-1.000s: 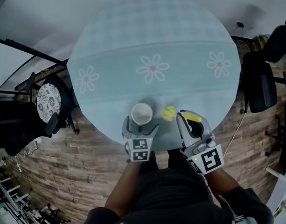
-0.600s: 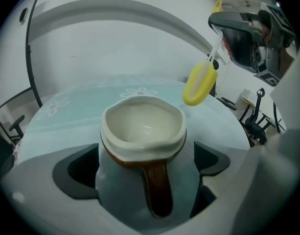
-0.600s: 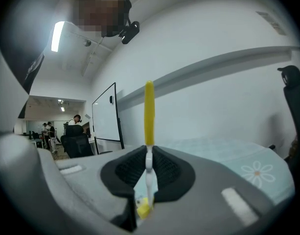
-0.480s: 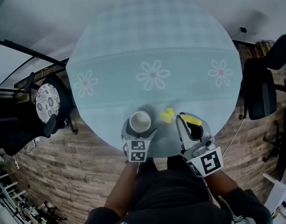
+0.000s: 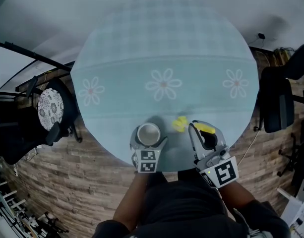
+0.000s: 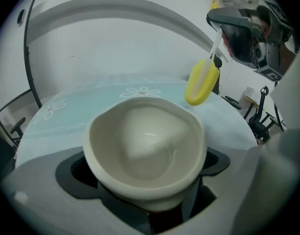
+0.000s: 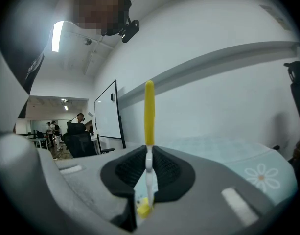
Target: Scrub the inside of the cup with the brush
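Observation:
A cream cup sits between the jaws of my left gripper near the table's front edge. In the left gripper view the cup fills the middle, its inside empty, and the dark pads press its sides. My right gripper is shut on a brush with a thin white stem. The brush's yellow head points left, just right of the cup. From the left gripper view the brush head hangs above the cup's right rim, outside it. In the right gripper view the brush stands between the shut jaws of my right gripper.
The round pale-blue tablecloth carries printed daisies. Black office chairs stand at the right and at the left on the wood floor. People are far off in the right gripper view.
The cup now lies deeper between the left jaws and closer to the table's front edge. The right gripper and brush have barely moved.

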Demonstrator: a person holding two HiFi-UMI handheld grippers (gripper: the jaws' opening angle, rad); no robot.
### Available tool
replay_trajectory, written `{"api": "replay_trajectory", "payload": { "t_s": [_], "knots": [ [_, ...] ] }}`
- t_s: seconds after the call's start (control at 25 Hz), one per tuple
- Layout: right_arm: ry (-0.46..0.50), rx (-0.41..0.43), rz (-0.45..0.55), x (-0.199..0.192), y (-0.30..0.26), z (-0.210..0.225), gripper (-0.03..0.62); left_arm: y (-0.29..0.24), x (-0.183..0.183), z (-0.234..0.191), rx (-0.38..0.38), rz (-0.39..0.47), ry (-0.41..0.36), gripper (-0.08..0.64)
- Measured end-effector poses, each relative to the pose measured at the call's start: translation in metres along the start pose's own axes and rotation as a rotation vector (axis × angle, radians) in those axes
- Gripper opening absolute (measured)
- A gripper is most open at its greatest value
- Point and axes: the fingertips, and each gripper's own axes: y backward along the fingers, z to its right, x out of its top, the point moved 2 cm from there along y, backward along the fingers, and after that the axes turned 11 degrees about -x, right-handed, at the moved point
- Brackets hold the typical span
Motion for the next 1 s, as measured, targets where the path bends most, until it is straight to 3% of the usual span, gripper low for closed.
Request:
{"api": "replay_trajectory", "payload": {
  "t_s": [0.6,0.68,1.0],
  "knots": [
    [-0.014,0.028,-0.005,0.000,-0.004,-0.014,0.037,0.006,0.000,0.000,0.020,0.066,-0.055,0.597],
    [-0.010,0.029,-0.005,0.001,-0.003,-0.018,0.037,0.011,0.002,-0.002,0.039,0.082,-0.061,0.544],
    [0.000,0.013,-0.002,0.002,0.011,-0.025,0.037,0.016,0.000,-0.001,0.044,0.090,-0.072,0.537]
  ]
}}
